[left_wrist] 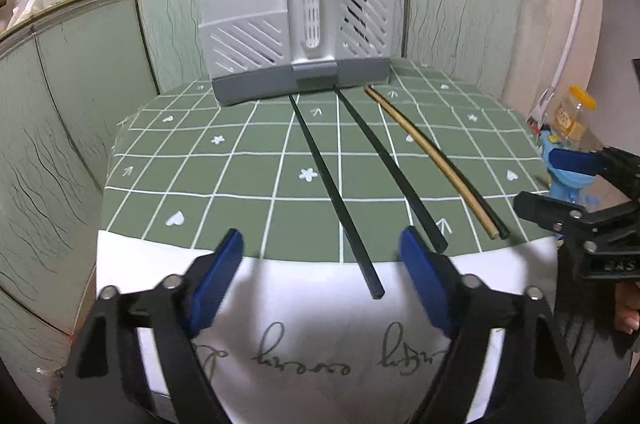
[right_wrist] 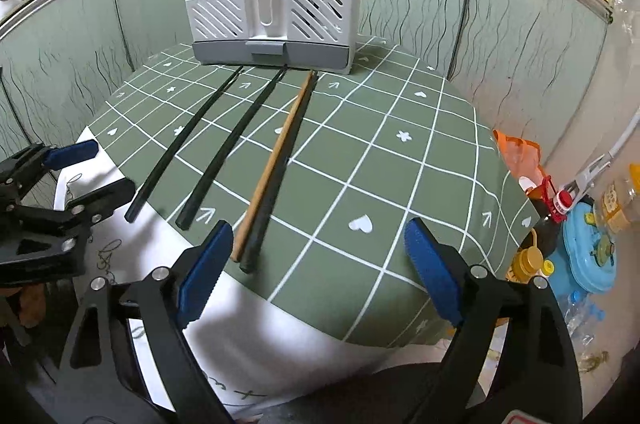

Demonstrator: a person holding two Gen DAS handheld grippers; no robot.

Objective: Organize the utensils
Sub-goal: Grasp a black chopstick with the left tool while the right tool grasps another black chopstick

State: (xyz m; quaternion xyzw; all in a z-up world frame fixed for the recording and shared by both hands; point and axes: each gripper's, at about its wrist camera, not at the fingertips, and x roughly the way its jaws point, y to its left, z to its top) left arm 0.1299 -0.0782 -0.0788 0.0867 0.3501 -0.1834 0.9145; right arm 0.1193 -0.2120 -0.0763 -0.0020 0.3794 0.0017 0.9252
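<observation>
Left gripper [left_wrist: 322, 276] fingers wide, empty, right gripper [right_wrist: 318, 266] likewise

Four chopsticks [right_wrist: 218, 140] fan across table centre toward the utensil holder [right_wrist: 276, 8], which blocks the far edge. Green cloth [right_wrist: 400, 160] right of them lies bare. Bottles [right_wrist: 576, 224] crowd beyond the right edge, probably off-table. Left cloth strip bare too.

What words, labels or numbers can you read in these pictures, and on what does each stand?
None reads clearly.
white cloth: cursive script, upside down, illegible.
right gripper: embossed letters on its body, blurred.
yellow-capped jar: label too small.
</observation>
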